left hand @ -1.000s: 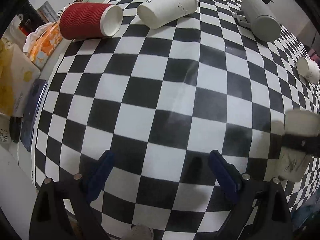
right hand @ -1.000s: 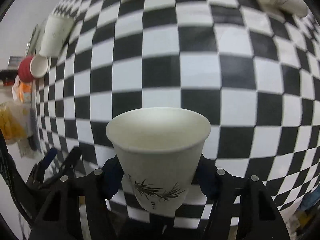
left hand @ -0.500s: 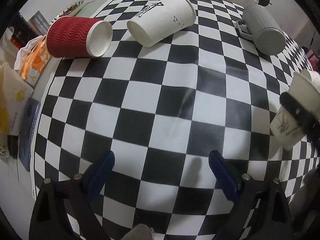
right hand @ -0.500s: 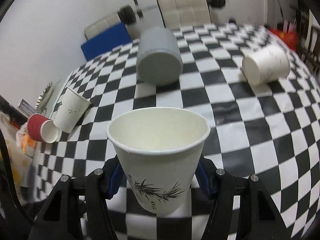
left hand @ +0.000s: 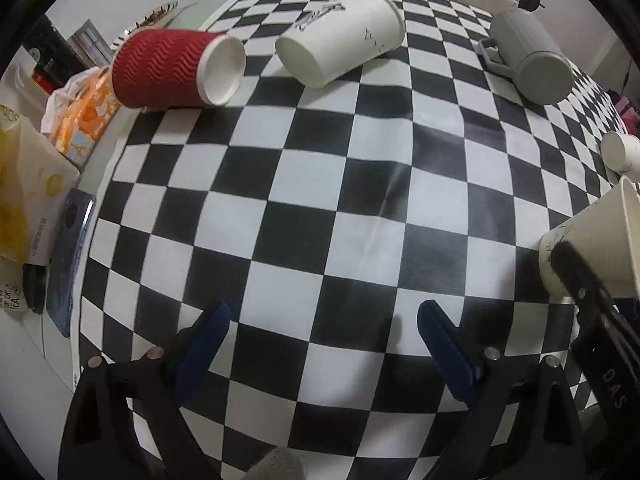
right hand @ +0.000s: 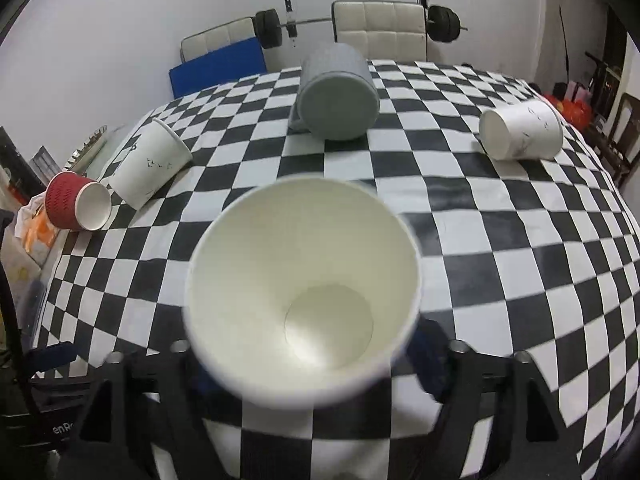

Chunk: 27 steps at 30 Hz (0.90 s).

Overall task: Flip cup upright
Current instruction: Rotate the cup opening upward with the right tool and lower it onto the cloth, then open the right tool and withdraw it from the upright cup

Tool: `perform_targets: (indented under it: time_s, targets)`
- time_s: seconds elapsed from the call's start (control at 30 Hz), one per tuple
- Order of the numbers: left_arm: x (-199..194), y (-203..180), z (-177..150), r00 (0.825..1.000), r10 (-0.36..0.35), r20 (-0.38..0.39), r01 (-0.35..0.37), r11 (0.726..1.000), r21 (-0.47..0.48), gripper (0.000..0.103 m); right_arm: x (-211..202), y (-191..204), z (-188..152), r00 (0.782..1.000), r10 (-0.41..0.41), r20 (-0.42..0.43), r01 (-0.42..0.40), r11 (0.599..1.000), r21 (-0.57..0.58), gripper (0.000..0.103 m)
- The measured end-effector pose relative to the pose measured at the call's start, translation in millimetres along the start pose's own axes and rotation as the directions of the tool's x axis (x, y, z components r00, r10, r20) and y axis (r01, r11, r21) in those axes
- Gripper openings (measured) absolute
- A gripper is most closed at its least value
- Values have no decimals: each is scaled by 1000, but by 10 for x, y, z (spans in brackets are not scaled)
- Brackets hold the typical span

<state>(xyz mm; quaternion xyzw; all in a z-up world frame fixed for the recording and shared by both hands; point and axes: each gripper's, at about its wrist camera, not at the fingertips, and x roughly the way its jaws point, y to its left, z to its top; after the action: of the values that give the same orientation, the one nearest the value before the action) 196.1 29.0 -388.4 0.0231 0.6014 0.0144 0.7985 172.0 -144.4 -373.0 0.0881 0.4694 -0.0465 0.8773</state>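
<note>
My right gripper point(right hand: 304, 360) is shut on a white paper cup point(right hand: 304, 280), mouth up and facing the camera; the fingers are mostly hidden behind it. In the left wrist view this cup point(left hand: 592, 244) appears at the right edge with its base near the checkered tablecloth point(left hand: 320, 200). My left gripper point(left hand: 324, 336) is open and empty, hovering low over the cloth. A red ribbed cup point(left hand: 168, 68), a tall white cup point(left hand: 340, 36), a grey mug point(left hand: 532, 64) and a small white cup point(right hand: 520, 130) lie on their sides.
Snack bags and an orange packet point(left hand: 84, 116) and a dark phone point(left hand: 68, 264) lie off the table's left edge. White chairs, a blue mat point(right hand: 218, 66) and a barbell stand behind the table.
My right gripper tilted the held cup from side-on to mouth toward the camera and lowered it toward the cloth. The left gripper's view drew closer to the table.
</note>
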Motion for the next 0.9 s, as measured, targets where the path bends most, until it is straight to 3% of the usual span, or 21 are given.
perform_targets:
  time_s: [0.43, 0.67, 0.9]
  targets:
    - [-519, -98, -128, 992, 35, 118, -37, 999, 15, 100, -479, -189, -137, 987, -149, -56, 149, 989, -3, 89]
    - [-802, -261, -183, 990, 4, 139, -10, 999, 44, 100, -852, -456, -203, 972, -219, -91, 222, 975, 27, 90]
    - [-1395, -386, -301, 982, -39, 184, 23, 996, 86, 100, -1478, -598, -110, 970, -223, -93, 228, 972, 51, 90]
